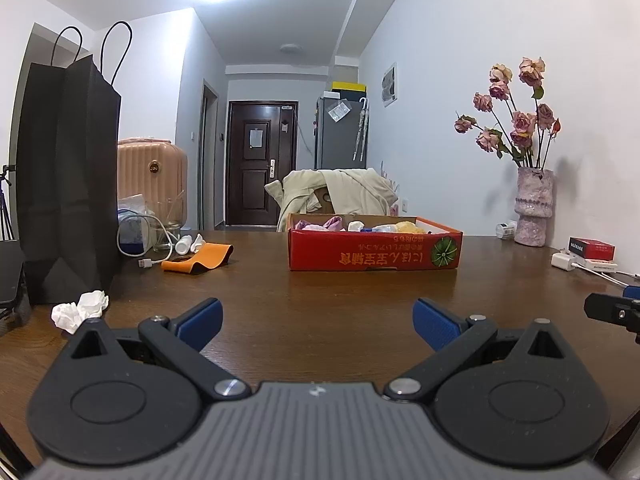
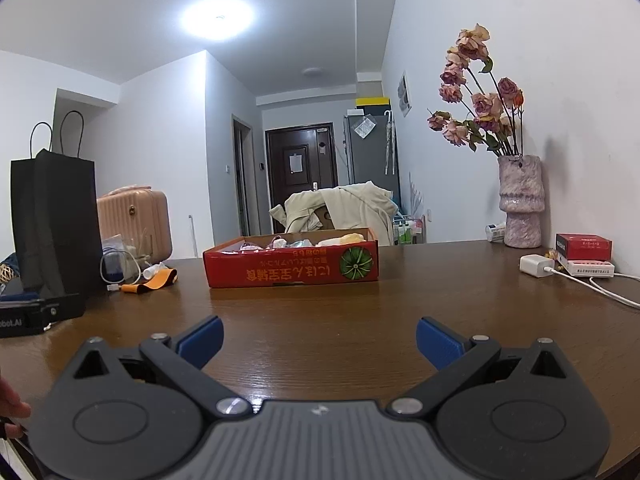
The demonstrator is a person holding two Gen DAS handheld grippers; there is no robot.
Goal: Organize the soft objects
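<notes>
A shallow red cardboard box stands on the brown table, holding several soft items in pink, white and yellow. My left gripper rests low over the table well short of the box, open, nothing between its blue pads. My right gripper is likewise open and empty, facing the box. An orange strap lies left of the box. Crumpled white tissue sits near the left gripper.
A tall black paper bag stands at the left with a white cable, a glass jar and small bottles. A vase of dried roses, a red packet and a white charger sit at the right.
</notes>
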